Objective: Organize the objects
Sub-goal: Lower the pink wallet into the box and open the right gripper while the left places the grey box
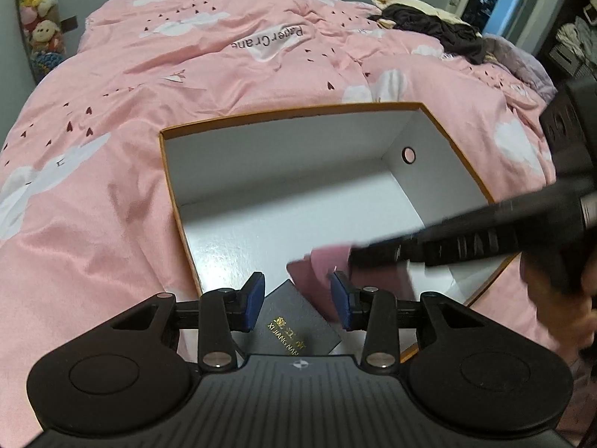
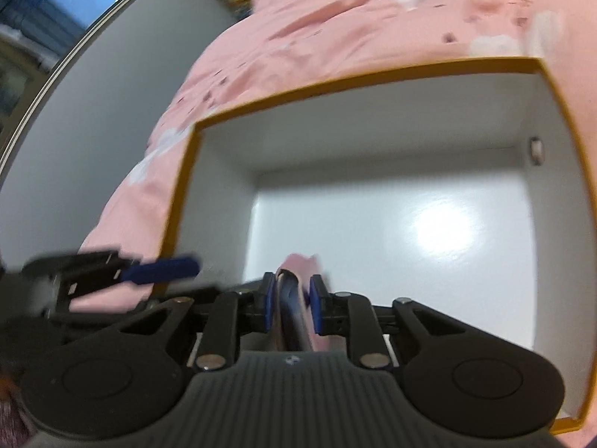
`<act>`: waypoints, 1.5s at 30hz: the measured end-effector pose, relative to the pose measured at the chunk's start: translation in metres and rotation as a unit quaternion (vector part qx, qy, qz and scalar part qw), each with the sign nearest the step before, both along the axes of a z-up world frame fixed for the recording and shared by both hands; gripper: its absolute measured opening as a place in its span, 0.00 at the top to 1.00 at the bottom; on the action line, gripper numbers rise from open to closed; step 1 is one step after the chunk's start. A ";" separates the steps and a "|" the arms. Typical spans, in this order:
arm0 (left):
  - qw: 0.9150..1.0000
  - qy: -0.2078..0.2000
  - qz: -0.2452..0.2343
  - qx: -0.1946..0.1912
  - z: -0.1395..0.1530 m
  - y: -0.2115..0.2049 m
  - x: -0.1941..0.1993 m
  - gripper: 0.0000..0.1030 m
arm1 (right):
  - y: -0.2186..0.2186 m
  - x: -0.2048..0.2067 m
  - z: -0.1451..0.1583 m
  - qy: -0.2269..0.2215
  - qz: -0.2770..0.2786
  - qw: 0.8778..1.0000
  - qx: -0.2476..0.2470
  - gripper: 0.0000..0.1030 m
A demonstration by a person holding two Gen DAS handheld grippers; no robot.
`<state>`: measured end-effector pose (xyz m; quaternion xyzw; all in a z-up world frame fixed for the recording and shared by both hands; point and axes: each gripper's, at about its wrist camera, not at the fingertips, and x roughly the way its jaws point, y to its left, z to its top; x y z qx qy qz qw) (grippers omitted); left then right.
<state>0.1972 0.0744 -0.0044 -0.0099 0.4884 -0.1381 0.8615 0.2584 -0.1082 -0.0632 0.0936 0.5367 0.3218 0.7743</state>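
An open orange-rimmed box (image 1: 291, 114) with a white inside lies on the pink bed; it also shows in the right wrist view (image 2: 335, 78). My left gripper (image 1: 298, 300) is open over the box's near end, and a dark booklet with gold lettering (image 1: 298, 321) lies below and between its fingers. My right gripper (image 2: 289, 300) is shut on a pink wallet-like item (image 2: 298, 265) and holds it over the box floor. In the left wrist view the right gripper reaches in from the right with the pink item (image 1: 324, 261).
A pink duvet (image 1: 186, 74) covers the bed around the box. A pile of dark and beige clothes (image 1: 429, 22) lies at the far right of the bed. Plush toys (image 1: 37, 7) hang at the far left. A grey wall (image 2: 93, 112) runs beside the bed.
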 end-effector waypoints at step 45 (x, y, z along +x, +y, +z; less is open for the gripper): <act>0.995 0.022 -0.060 0.074 -0.023 -0.028 0.006 0.59 | 0.008 0.026 -0.055 -0.005 0.087 0.980 -0.181 0.53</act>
